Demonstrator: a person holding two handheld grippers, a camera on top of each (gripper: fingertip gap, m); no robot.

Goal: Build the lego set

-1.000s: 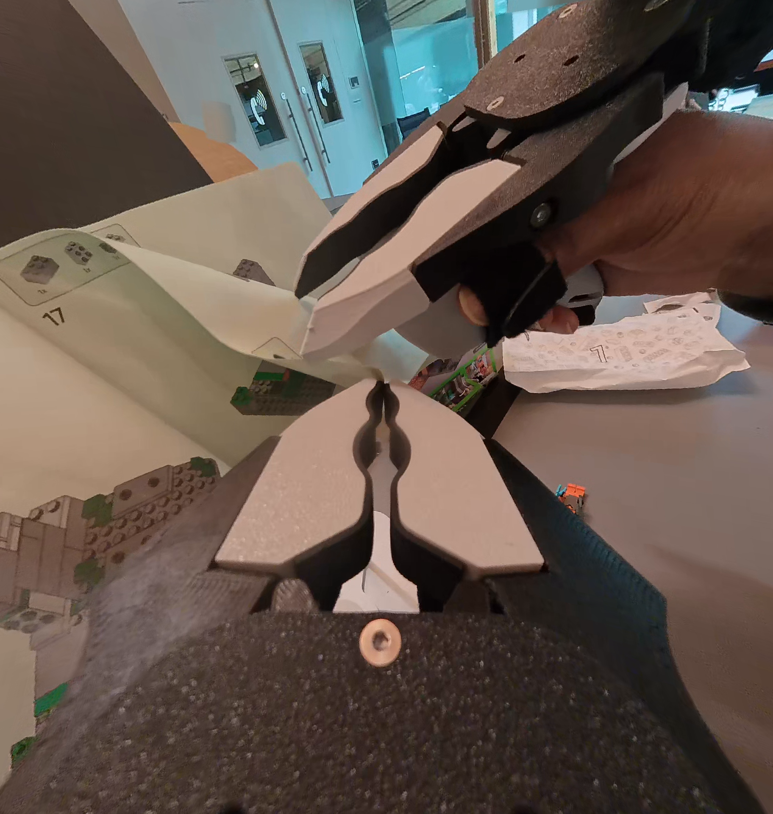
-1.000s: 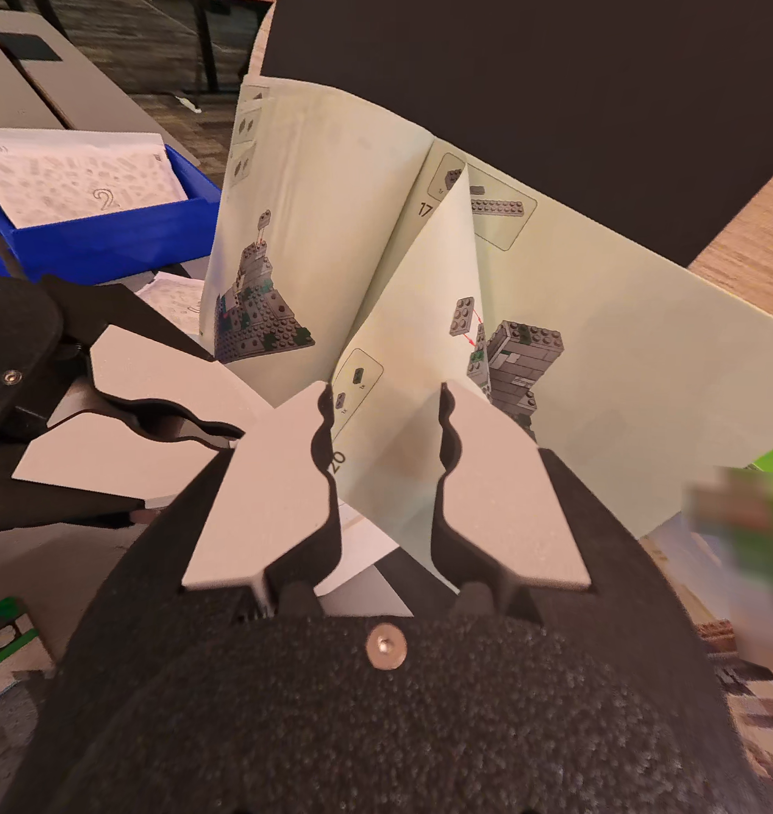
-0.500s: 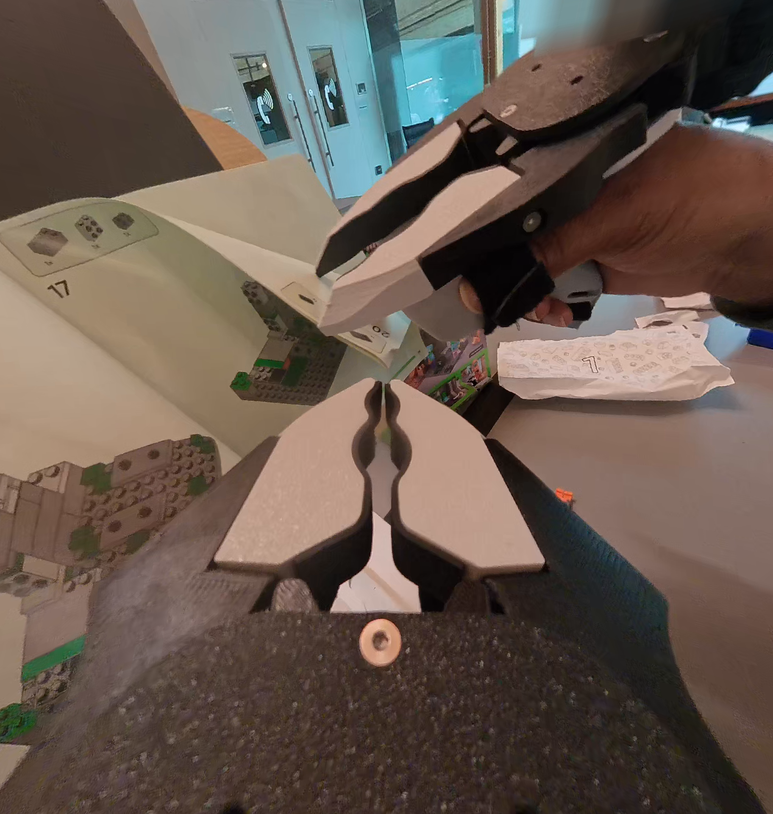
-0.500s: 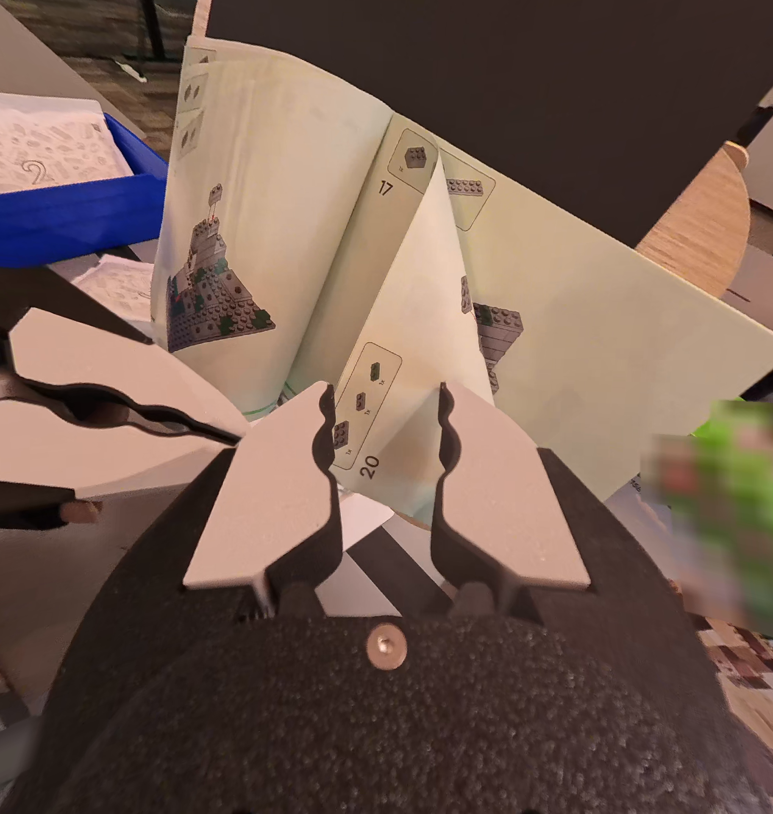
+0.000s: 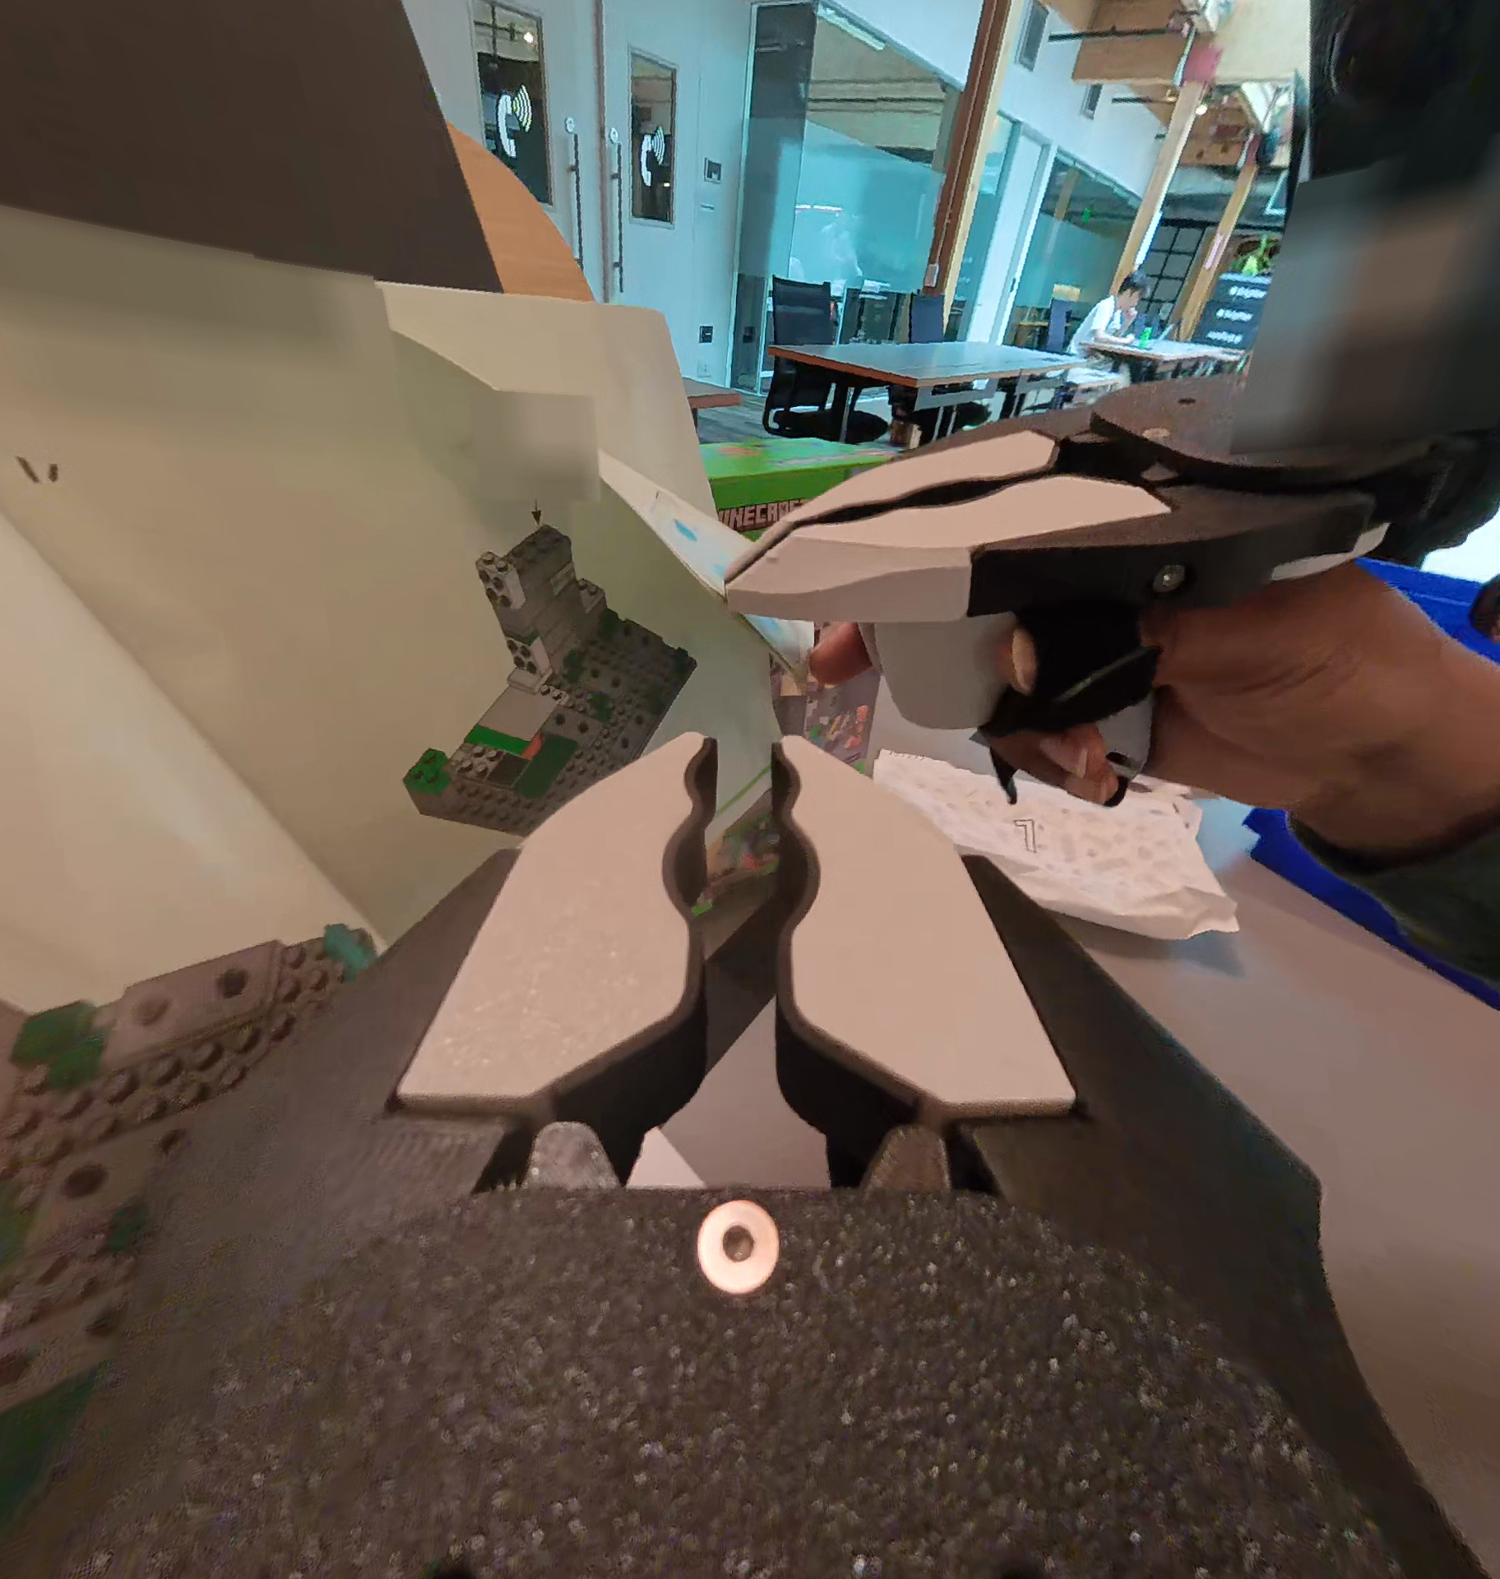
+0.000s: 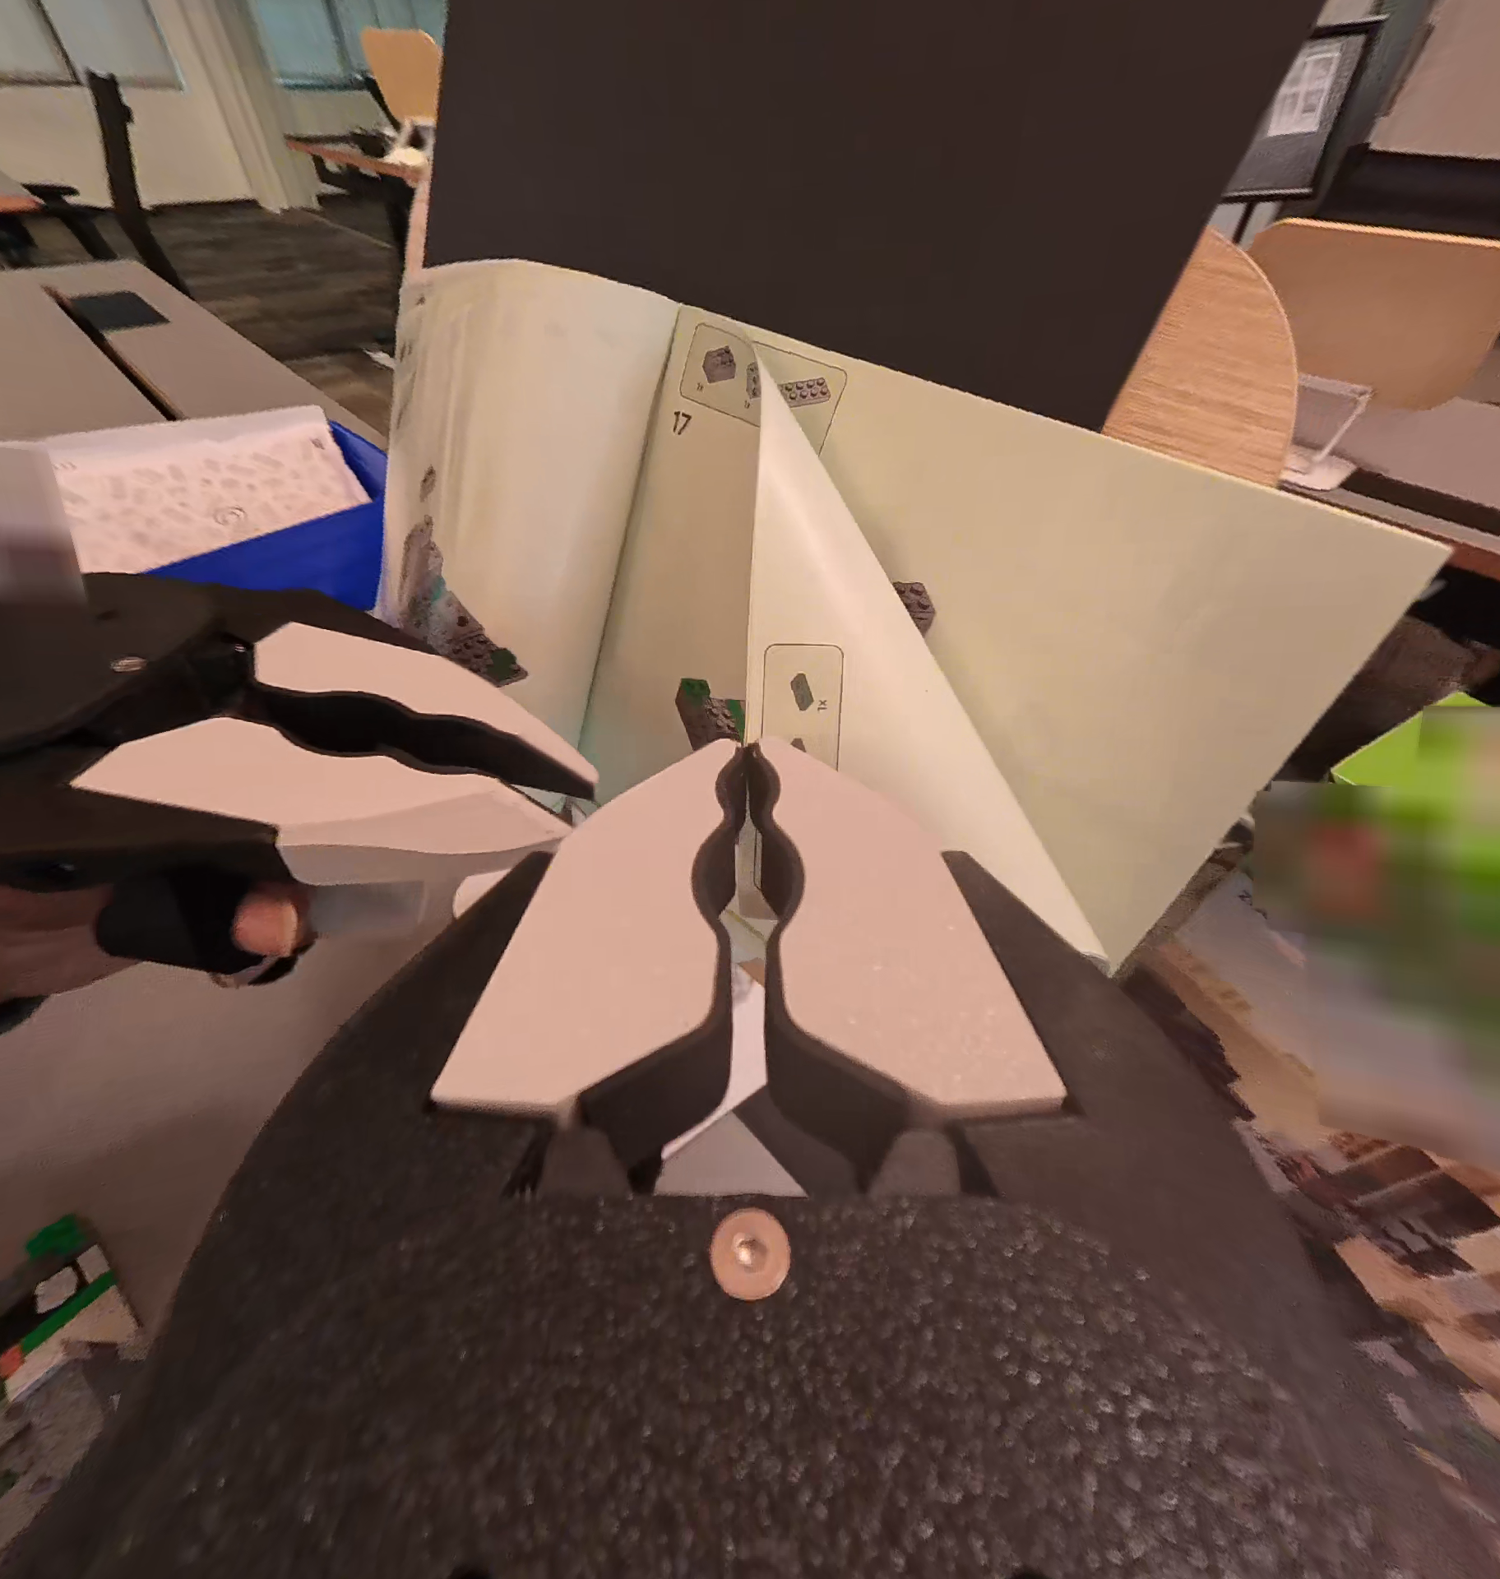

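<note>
The pale green instruction booklet [image 5: 217, 598] stands open against a dark board [image 6: 815, 171], with pictures of a grey and green brick build on its pages. My right gripper [image 6: 745, 752] is shut on the lower edge of one loose page [image 6: 858, 641] that stands out from the spine. In the left wrist view it [image 5: 734, 581] pinches that page from the right. My left gripper [image 5: 742, 752] has its jaws a narrow gap apart at the booklet's lower edge, with a page edge showing in the gap. In the right wrist view it [image 6: 580, 803] sits just left of the right gripper.
A white numbered paper bag [image 5: 1063, 854] lies on the grey table [image 5: 1242, 1111] to the right. A blue bin [image 6: 302, 547] holds another white bag. A green set box [image 5: 781, 487] stands behind the booklet. Some small bricks [image 6: 46, 1307] lie at the near left. Across from one pair of fingers to the other is roughly 4 cm.
My right gripper has closed from open onto the loose page. My left gripper's jaws have parted a little. Both cameras have tilted up and the booklet stands more upright.
</note>
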